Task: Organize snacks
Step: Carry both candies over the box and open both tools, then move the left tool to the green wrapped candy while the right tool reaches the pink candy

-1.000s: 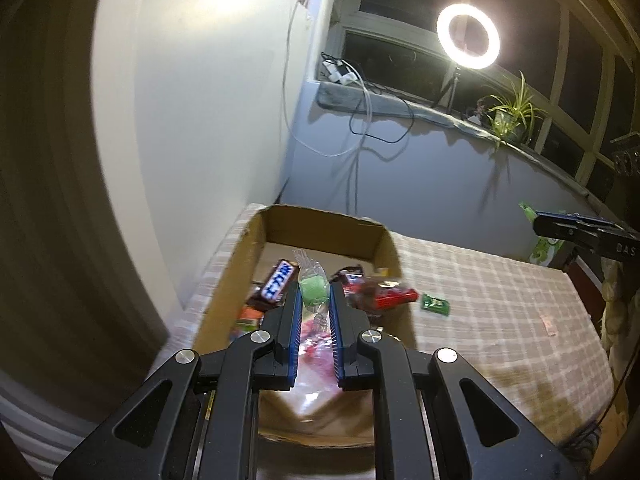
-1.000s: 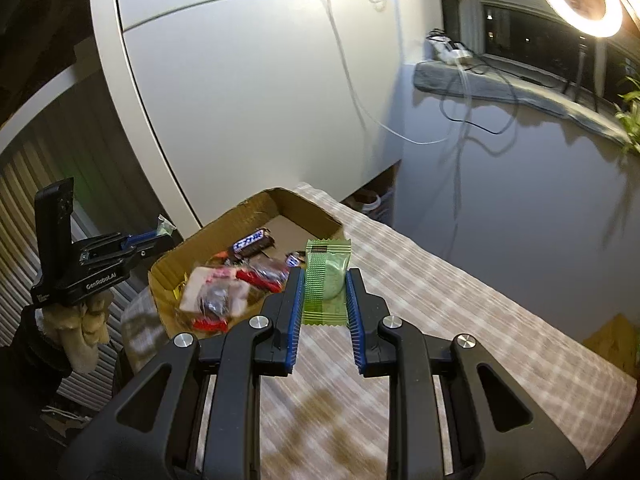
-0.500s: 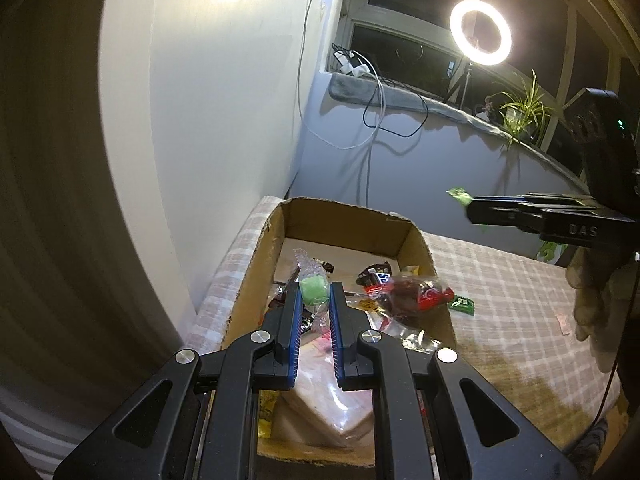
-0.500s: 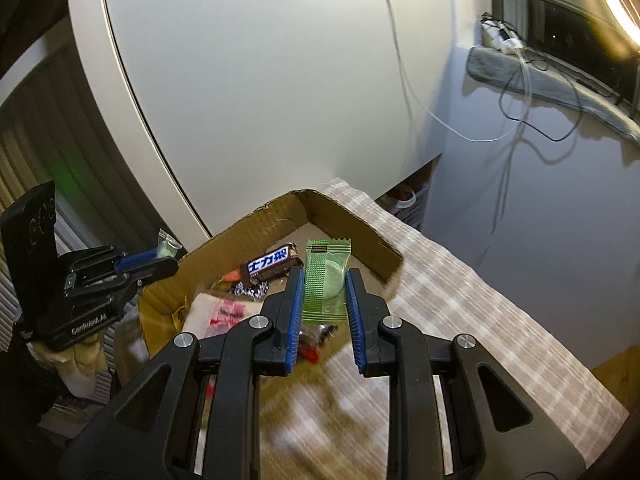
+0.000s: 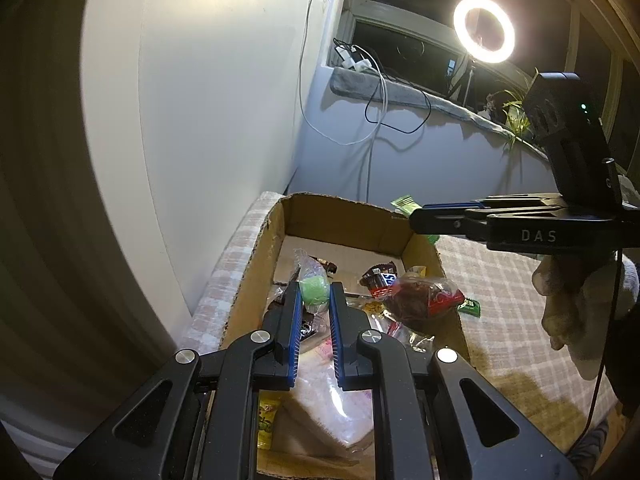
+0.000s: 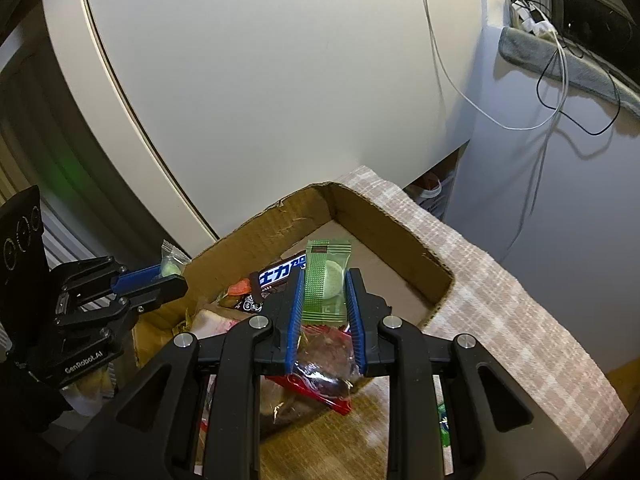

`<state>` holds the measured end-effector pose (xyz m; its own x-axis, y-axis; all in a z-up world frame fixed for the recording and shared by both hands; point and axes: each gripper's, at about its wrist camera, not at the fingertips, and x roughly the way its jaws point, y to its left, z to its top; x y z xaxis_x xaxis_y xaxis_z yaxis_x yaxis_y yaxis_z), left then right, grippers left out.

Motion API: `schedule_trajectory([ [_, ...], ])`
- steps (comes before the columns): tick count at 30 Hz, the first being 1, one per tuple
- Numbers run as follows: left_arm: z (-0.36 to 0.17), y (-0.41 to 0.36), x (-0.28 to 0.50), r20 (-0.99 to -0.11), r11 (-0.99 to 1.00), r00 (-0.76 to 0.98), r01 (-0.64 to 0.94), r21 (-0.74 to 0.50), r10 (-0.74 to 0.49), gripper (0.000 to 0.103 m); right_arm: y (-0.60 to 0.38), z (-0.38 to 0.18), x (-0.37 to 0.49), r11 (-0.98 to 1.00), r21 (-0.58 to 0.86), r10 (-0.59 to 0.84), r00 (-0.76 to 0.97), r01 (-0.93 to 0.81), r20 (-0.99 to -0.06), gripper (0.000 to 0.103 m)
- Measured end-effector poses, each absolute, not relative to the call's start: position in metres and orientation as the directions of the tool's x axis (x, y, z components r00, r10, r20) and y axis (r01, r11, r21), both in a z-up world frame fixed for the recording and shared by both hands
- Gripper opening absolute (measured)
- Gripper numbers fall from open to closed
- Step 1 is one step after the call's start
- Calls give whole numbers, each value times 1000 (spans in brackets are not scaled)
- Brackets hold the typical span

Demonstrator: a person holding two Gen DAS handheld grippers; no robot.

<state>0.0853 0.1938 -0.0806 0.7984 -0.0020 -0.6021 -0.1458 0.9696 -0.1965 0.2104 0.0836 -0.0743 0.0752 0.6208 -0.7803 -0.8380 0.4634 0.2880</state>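
**Both grippers over the box, each holding a green snack**

In my left wrist view, my left gripper (image 5: 315,300) sits low at center frame, its blue pads pinched on a small clear packet with a green sweet (image 5: 313,286), held above the cardboard box (image 5: 340,216). Just beyond its tips lie a red-wrapped snack (image 5: 424,300) and a dark chocolate bar (image 5: 380,278) inside the box.

In my right wrist view, my right gripper (image 6: 324,292) clamps a flat green wafer packet (image 6: 326,280) upright at center frame, over the box's near side. Behind it lies a bar with white lettering (image 6: 282,270).

The box rests on a checked cloth (image 6: 500,292). Farther back, upper right in the left view, a ring light (image 5: 483,30) glows by the window.
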Motion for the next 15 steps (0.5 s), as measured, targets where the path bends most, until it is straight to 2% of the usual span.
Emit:
schedule_trajectory([
  [9,-80,192,86,-605,972,796,-148,-184,7,13,94,-80,205,453,289,617,63,-843,-784,25],
  [10,-80,191,86,-606,972,795,-149,-181,9,16,95,-80,205,454,286,616,65,-844,-785,32],
  [11,-80,191,86,-606,972,795,-151,-180,11,22,95,-80,204,456,281,616,72,-845,-784,45],
  [13,-80,190,85,-605,972,796,-157,-177,18,29,93,-77,203,459,274,621,86,-845,-779,59],
  [15,-79,191,84,-604,971,797,-159,-179,20,31,92,-76,203,463,275,624,90,-843,-776,62],
])
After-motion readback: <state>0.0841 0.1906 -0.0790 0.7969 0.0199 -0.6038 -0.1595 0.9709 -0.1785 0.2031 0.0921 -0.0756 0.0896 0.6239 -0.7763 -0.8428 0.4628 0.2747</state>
